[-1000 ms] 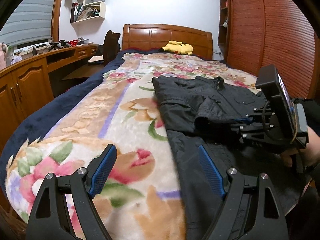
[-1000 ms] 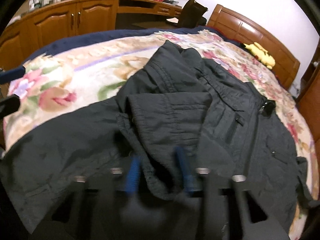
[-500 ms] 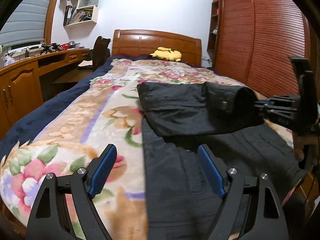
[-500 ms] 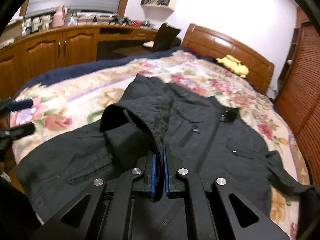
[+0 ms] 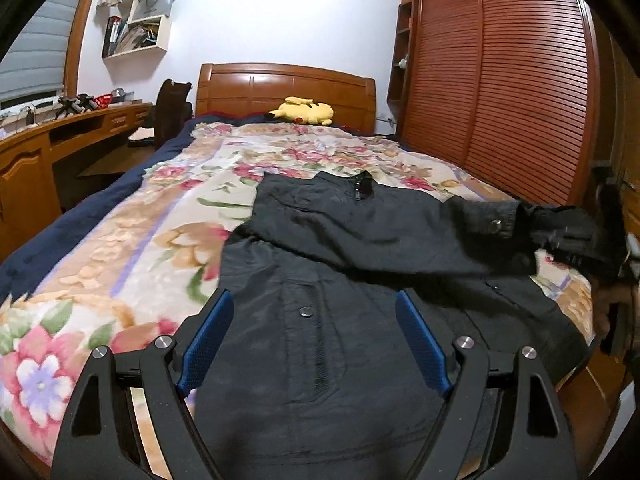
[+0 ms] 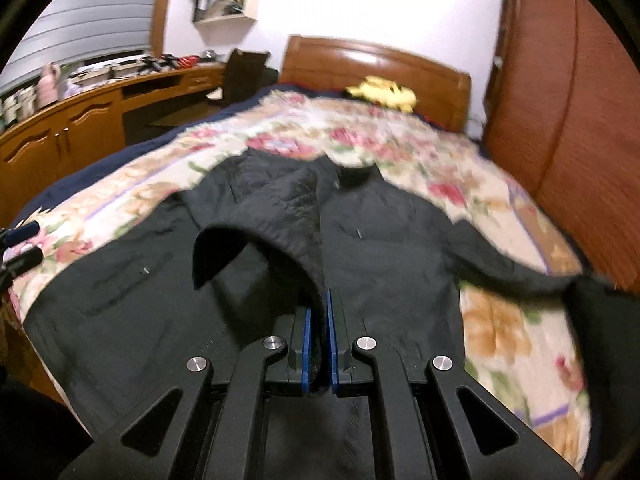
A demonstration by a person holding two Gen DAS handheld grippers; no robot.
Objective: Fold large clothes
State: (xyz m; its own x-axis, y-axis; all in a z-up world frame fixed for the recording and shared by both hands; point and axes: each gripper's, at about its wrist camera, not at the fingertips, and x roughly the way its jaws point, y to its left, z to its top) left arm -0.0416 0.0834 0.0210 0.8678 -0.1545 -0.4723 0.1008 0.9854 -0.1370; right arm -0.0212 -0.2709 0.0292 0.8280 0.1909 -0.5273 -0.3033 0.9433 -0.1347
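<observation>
A large black jacket lies spread on the floral bedspread. My left gripper is open and empty, hovering over the jacket's lower front near a snap button. My right gripper is shut on the cuff of the jacket's sleeve and holds it lifted and stretched across the jacket's body. In the left wrist view the right gripper shows at the far right edge with the sleeve drawn over the chest. The other sleeve trails to the right.
A yellow plush toy lies by the wooden headboard. A wooden desk with cabinets and a dark chair stand left of the bed. Slatted wardrobe doors run along the right.
My right gripper has carried the sleeve further right across the jacket, stretching it out. My left gripper has shifted right, from over the bedspread to over the jacket's lower front, still open.
</observation>
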